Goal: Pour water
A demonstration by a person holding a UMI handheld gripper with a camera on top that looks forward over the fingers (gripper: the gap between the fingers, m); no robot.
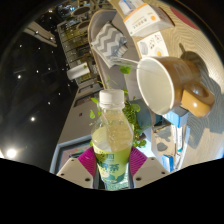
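Gripper first: from my remote seat I see both fingers, with their magenta pads, clamped on a plastic bottle, one pad pressing each side of its lower body. That bottle has a white screw cap, still on, and a clear body holding yellowish-green liquid, with a green leaf pattern on its label. It stands roughly upright between the fingers, cap pointing away from me.

Beyond the bottle and up to its right I see a mug, tan on the outside and white inside, tipped so that its open mouth faces toward the bottle; its handle sticks out on the far side. I cannot tell whether anything is inside it, nor what supports it. The mug and the bottle are near each other but apart.

Further back I make out a grey surface running away from the fingers, a grey-and-white chevron-patterned object, and some white boxes or packages beyond the mug. Green leaves show just behind the bottle's shoulder.
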